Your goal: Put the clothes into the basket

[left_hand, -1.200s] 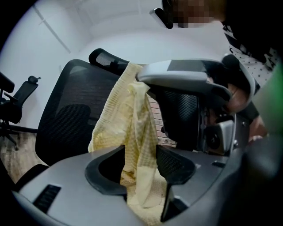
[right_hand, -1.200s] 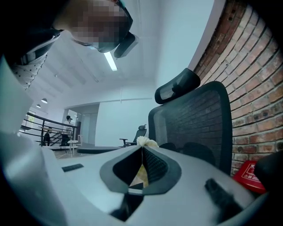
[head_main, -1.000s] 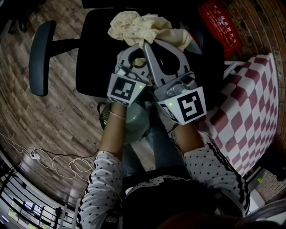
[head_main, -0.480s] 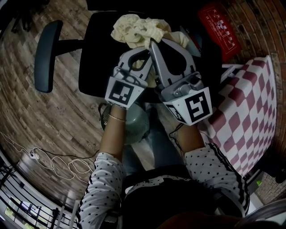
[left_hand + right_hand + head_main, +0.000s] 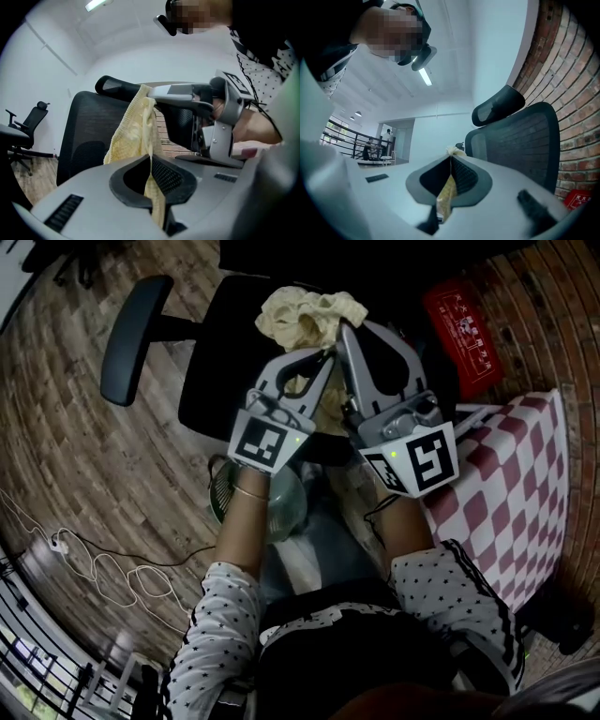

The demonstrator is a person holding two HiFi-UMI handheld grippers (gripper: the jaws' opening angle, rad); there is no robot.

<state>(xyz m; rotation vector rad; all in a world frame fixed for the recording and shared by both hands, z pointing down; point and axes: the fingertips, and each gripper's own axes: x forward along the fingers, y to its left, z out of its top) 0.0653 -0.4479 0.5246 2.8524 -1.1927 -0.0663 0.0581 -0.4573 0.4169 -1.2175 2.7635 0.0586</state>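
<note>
A crumpled pale yellow garment [image 5: 305, 315] lies on the seat of a black office chair [image 5: 225, 381], one part of it pulled up toward me. My left gripper [image 5: 327, 356] is shut on a fold of it, and the cloth [image 5: 133, 131] hangs out past the closed left gripper [image 5: 151, 155]. Beside it, my right gripper [image 5: 343, 330] is also shut on the garment; a yellow strip [image 5: 447, 193] shows pinched in the right gripper [image 5: 451, 157]. A round green mesh basket [image 5: 223, 495] sits on the floor below my left forearm, partly hidden.
The chair's armrest [image 5: 136, 338] sticks out to the left, and its backrest [image 5: 520, 140] rises ahead. A red printed box [image 5: 459, 324] lies against the brick wall. A red-and-white checked cloth [image 5: 525, 484] is at the right. A white cable [image 5: 112, 568] trails over the wood floor.
The left jaws, open around the cloth a second ago, have closed on it. Both grippers have risen together, and the garment is drawn up off the seat between them.
</note>
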